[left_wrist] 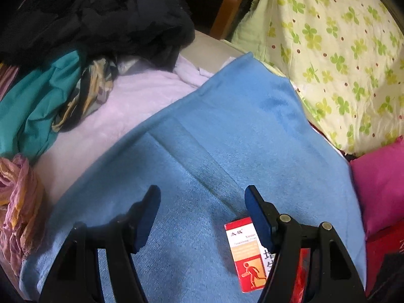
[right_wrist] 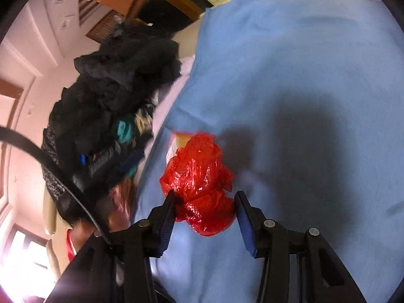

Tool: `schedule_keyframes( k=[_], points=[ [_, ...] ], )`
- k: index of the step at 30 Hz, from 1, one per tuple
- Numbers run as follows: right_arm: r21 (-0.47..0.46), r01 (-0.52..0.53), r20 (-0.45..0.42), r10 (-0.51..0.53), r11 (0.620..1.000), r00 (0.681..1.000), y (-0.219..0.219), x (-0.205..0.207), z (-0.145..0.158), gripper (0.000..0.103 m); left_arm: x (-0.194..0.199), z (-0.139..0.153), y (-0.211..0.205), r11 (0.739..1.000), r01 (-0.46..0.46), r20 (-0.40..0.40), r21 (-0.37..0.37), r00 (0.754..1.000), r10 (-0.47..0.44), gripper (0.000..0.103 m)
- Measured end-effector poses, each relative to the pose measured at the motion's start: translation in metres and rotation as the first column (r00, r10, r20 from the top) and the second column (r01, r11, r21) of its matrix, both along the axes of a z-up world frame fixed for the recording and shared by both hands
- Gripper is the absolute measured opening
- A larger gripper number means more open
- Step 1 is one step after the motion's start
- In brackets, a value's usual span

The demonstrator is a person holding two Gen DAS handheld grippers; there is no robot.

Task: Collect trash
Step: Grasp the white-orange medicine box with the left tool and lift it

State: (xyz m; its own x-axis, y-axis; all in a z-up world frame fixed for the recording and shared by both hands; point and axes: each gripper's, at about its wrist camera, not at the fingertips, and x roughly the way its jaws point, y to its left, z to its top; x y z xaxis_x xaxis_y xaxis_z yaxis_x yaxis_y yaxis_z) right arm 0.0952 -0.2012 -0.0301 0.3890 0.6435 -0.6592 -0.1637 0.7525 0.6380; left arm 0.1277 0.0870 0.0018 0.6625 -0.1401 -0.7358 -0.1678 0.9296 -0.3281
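Red plastic bag (right_wrist: 199,184): crumpled, gripped in my right claw (right_wrist: 205,213) above blue blanket (right_wrist: 290,75).
Left claw (left_wrist: 203,217): wide, empty.
Red carton (left_wrist: 246,255): lying on blanket, uncollected.

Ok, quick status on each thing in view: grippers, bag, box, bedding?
Left gripper: open, empty, above the blue blanket.
Right gripper: shut on the red plastic bag.
Red plastic bag: crumpled, between the pads.
Red and white box: lying flat on the blanket, not gripped.
Blue blanket: spread out, creased.
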Motion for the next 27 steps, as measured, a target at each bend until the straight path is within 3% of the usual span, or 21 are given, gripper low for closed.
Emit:
schedule_keyframes(
  k=[2,7,11,15,19,27],
  points=[
    [-0.093,0.064,0.008,-0.064,0.994,0.998,-0.004,-0.026,0.003,0.049,-0.003,0.0,-0.001,1.0,0.013,-0.001,-0.016,1.0,-0.013,0.07],
    [-0.105,0.224,0.054,-0.219,0.969,0.974,-0.031,-0.087,0.007,0.049,-0.005,-0.007,-0.027,0.994,0.105,-0.01,-0.028,0.994,-0.105,0.07],
    [-0.131,0.297,0.043,-0.294,0.946,0.955,-0.036,-0.111,-0.001,0.049,-0.005,-0.012,-0.056,0.981,0.191,-0.023,-0.044,0.981,-0.192,0.07],
    [-0.208,0.312,0.062,-0.306,0.927,0.95,-0.04,-0.118,-0.002,0.049,-0.005,-0.018,-0.069,0.983,0.174,-0.049,-0.06,0.983,-0.177,0.07],
    [-0.215,0.324,0.077,-0.314,0.921,0.946,-0.051,-0.123,-0.001,0.049,-0.004,-0.023,-0.076,0.985,0.15,-0.062,-0.088,0.986,-0.155,0.07],
    [-0.231,0.316,0.09,-0.303,0.92,0.949,-0.058,-0.129,-0.005,0.049,0.0,-0.032,-0.104,0.993,0.115,-0.084,-0.027,0.99,-0.116,0.07]
  ],
)
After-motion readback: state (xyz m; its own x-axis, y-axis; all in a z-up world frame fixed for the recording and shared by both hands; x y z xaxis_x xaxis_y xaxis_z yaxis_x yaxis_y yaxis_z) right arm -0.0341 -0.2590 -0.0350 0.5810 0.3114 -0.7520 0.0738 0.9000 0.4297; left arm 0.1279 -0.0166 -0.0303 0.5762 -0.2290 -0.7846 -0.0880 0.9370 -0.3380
